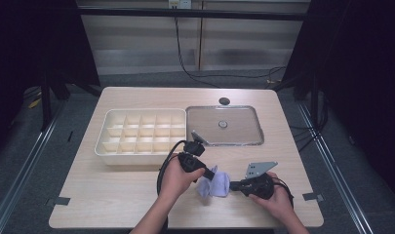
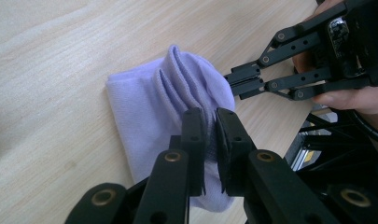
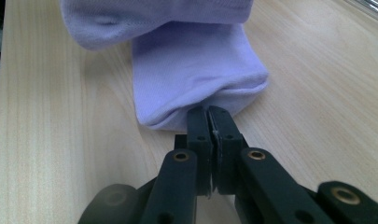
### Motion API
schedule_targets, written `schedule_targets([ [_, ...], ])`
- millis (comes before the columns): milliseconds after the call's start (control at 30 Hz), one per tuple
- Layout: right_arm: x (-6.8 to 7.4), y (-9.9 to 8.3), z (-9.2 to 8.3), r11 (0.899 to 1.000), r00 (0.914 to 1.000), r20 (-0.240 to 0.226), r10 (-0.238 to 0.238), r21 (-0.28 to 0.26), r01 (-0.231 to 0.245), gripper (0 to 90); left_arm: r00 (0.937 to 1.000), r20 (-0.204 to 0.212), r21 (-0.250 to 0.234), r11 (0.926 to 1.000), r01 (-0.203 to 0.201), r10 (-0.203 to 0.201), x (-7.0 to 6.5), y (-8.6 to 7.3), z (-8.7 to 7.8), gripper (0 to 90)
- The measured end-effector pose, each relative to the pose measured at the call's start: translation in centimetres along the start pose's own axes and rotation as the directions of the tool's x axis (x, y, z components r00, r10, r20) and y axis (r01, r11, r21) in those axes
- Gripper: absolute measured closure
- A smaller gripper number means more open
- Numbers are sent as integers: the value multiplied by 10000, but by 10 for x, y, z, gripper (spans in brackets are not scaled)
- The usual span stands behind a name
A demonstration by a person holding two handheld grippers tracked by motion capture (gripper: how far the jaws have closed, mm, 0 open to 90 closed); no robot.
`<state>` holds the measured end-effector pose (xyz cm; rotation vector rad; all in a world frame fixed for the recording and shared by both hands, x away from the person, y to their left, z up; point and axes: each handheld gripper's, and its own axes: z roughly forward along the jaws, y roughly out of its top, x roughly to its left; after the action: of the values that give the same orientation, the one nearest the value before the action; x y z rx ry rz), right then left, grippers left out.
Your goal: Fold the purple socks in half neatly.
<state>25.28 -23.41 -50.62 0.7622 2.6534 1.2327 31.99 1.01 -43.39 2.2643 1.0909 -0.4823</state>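
no legible txt, labels – none

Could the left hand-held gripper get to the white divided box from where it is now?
Probably yes. The white divided box sits just beyond the left hand-held gripper with bare table between, but its jaws are shut on the lilac sock, so the sock would come along.
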Motion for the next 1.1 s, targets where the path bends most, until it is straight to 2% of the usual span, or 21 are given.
schedule_targets([
  [67, 0, 0, 0, 10000, 10000, 38, -29, 10, 29, 879, 10000, 39, -46, 10000, -43, 43, 0, 0, 2, 827],
  [100, 0, 0, 0, 10000, 10000, 7, 3, 4, -3, 879, 9998, -40, 86, 9998, -169, 169, 0, 1, 2, 827],
  [167, 0, 0, 0, 10000, 10000, 36, -31, 9, 31, 880, 10000, 55, -60, 10000, -39, 39, -1, 2, 4, 827],
  [200, 0, 0, 0, 10000, 10000, 18, -20, 11, 20, 879, 9998, 3, 54, 9998, -176, 176, -1, 2, 4, 826],
  [300, 0, 0, 0, 10000, 10000, 37, -26, 11, 26, 880, 10000, -2, -64, 10000, 35, -35, -3, 3, 6, 826],
  [333, 0, 0, 0, 10000, 10000, 50, -43, 15, 43, 879, 9999, -37, 106, 9998, -146, 146, -1, 4, 6, 827],
  [367, 0, 0, 0, 10000, 10000, 25, -7, 39, 7, 879, 9999, -52, 121, 9998, -150, 150, -1, 4, 6, 827],
  [467, 0, 0, 0, 10000, 10000, 21, -5, 43, 5, 879, 9999, -38, -65, 9999, 105, -105, -4, 5, 10, 826],
  [500, 0, 0, 0, 10000, 10000, 21, -8, 42, 8, 879, 10000, -34, 36, 10000, -44, 44, -3, 5, 10, 827],
  [533, 0, 0, 0, 10000, 10000, 19, -7, 45, 7, 879, 10000, -32, -59, 9999, 87, -87, -4, 6, 11, 826],
  [633, 0, 0, 0, 10000, 10000, 20, -17, 50, 17, 880, 10000, -12, -97, 9999, 87, -87, -5, 7, 11, 826],
  [700, 0, 0, 0, 10000, 10000, 23, -20, 50, 19, 879, 10000, -36, -47, 10000, 32, -32, -4, 8, 11, 826],
  [733, 1, 0, 0, 10000, 10000, 20, -13, 45, 13, 880, 9999, -37, 103, 9998, -141, 141, -3, 9, 10, 826],
  [900, 1, 1, 1, 10000, 10000, 10, -5, 9, 5, 879, 10000, -44, -20, 10000, 46, -46, -4, 9, 12, 826],
  [1033, 1, 1, 1, 10000, 10000, 29, -27, 33, 27, 879, 10000, -54, 107, 9999, -59, 59, -4, 9, 13, 826],
  [1100, 1, 1, 2, 9999, 9999, 31, -104, 5, 104, 879, 9999, 14, -104, 9998, 165, -165, -6, 9, 16, 826],
])
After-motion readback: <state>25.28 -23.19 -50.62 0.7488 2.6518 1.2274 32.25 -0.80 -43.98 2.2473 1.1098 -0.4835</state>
